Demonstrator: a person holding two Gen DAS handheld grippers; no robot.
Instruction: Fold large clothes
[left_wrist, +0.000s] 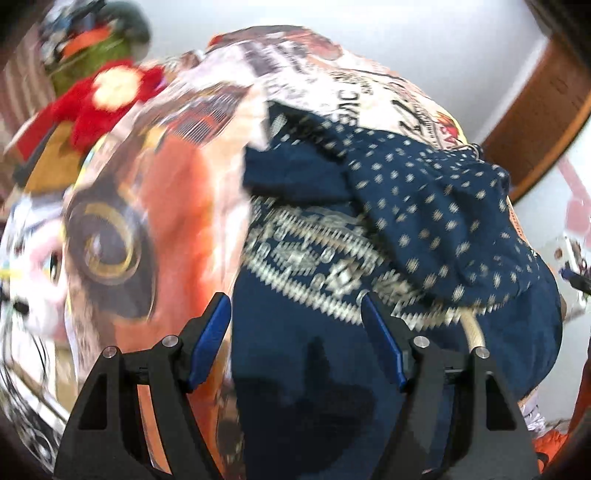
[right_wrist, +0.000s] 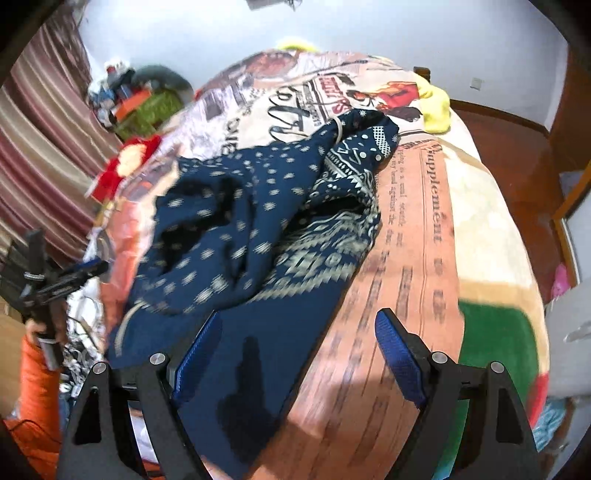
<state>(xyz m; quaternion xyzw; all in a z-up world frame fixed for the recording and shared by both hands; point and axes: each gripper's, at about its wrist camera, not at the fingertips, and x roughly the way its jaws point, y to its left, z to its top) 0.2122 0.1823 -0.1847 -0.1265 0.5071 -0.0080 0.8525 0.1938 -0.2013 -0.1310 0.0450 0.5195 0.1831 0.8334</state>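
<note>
Navy fabric lay heaped on the bed: a large dark-blue garment (left_wrist: 424, 221) with small pale dots and a band of cream geometric pattern, bunched up on a printed blanket (right_wrist: 417, 236) that covered the mattress. One part of it was thrown over the rest, so no hem or sleeve showed cleanly.

The left gripper (left_wrist: 295, 317) hung over the plain navy part of the garment with its jaws spread wide and nothing between the blue pads (left_wrist: 208, 339). The right gripper (right_wrist: 299, 339) stood just as slack, jaws apart, over the near edge of the cloth where navy met the blanket's orange newsprint strip; it gripped nothing either. In the right view the left gripper showed at the far left, held by a person in an orange sleeve (right_wrist: 35, 384).

To my eye the garment was released and waiting for a fresh grasp, the fold hardly begun. Doing this step well would have meant finding two true corners or a straight hem rather than pinching the nearest lump, taking one layer only in each gripper, then lifting and drawing the cloth flat before folding. Both views were smeared, so I could not tell where the edges ran. A grab into the thick middle would likely have dragged the blanket along too.
</note>
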